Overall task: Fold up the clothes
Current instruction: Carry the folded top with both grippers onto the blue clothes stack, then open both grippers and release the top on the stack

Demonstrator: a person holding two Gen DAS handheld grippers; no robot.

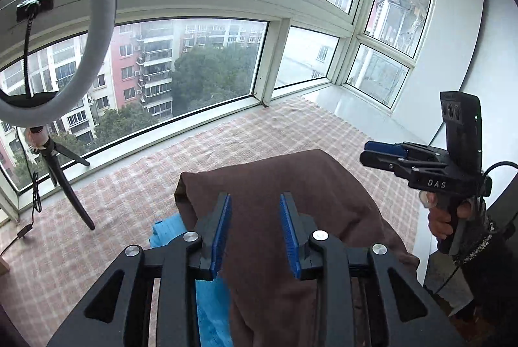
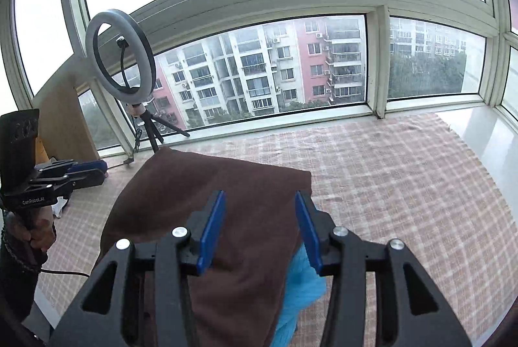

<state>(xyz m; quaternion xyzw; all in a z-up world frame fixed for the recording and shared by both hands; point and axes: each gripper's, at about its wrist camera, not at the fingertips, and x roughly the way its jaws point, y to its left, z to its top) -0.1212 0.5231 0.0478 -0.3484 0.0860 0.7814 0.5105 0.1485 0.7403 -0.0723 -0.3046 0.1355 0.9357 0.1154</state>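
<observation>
Nearest, the left hand-held gripper (image 1: 255,233) and the right hand-held gripper (image 2: 260,230) both hang with blue pads spread wide, gripping nothing, above a folded dark brown garment (image 1: 285,191) that lies over a bright blue knitted garment (image 1: 207,308) on the pink-and-white checked cloth (image 1: 113,211). Beyond, a white ring light on a black tripod (image 2: 121,57) stands by the wide window (image 2: 291,68)

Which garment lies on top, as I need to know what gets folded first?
The brown garment: it lies over the blue garment, which only peeks out from beneath its edge.
</observation>
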